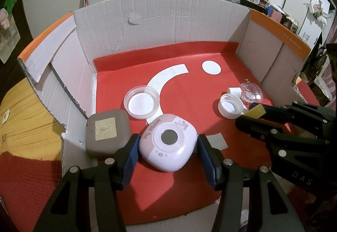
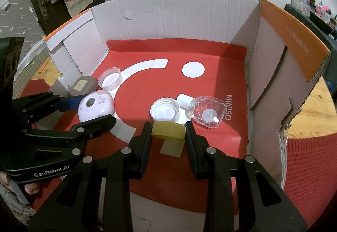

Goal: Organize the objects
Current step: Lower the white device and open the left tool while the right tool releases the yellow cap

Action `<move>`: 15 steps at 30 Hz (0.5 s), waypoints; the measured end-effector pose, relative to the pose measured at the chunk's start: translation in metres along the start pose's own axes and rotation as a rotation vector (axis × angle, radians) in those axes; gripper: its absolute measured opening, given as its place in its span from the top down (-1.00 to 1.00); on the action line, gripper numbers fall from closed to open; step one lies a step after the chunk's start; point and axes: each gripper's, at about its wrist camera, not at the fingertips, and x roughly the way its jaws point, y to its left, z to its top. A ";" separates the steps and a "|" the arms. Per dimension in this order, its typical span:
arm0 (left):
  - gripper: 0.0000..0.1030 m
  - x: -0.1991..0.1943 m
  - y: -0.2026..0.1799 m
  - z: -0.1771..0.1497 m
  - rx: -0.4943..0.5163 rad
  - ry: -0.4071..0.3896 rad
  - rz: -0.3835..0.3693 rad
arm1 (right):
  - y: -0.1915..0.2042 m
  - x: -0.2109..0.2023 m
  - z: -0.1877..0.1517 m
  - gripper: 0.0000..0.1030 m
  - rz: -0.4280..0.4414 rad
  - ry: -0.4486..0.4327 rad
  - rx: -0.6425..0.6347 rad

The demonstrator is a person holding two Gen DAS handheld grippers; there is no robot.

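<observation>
Right hand-held gripper point(image 2: 168, 133) clamps a yellow disc point(image 2: 168, 130) over the red mat's point(image 2: 210, 88) near edge; left hand-held gripper point(image 1: 167, 147) brackets the pink case point(image 1: 168, 143) by the mat's left edge, contact unclear.

Inside the box point(image 2: 174, 12), the jar point(image 2: 165, 111) sits centrally; cap point(image 2: 185, 100) behind it, dish point(image 2: 207, 113) right, case point(image 2: 95, 108) and lid point(image 2: 110, 79) far left.
</observation>
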 end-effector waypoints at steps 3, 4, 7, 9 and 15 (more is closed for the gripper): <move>-0.21 0.000 -0.001 0.000 0.006 0.000 -0.001 | 0.000 0.000 0.000 0.42 0.000 0.002 -0.001; -0.22 0.000 -0.002 -0.001 0.008 -0.001 -0.002 | 0.001 0.000 -0.001 0.42 -0.001 0.002 -0.002; -0.27 0.000 -0.004 -0.001 0.013 -0.002 0.000 | 0.002 -0.001 -0.002 0.42 -0.007 0.003 -0.007; -0.27 0.000 -0.005 -0.002 0.013 -0.002 0.000 | 0.003 -0.002 -0.002 0.42 -0.007 0.003 -0.005; -0.27 -0.005 -0.007 -0.005 0.022 -0.005 0.002 | 0.004 -0.003 -0.005 0.38 -0.012 0.006 -0.011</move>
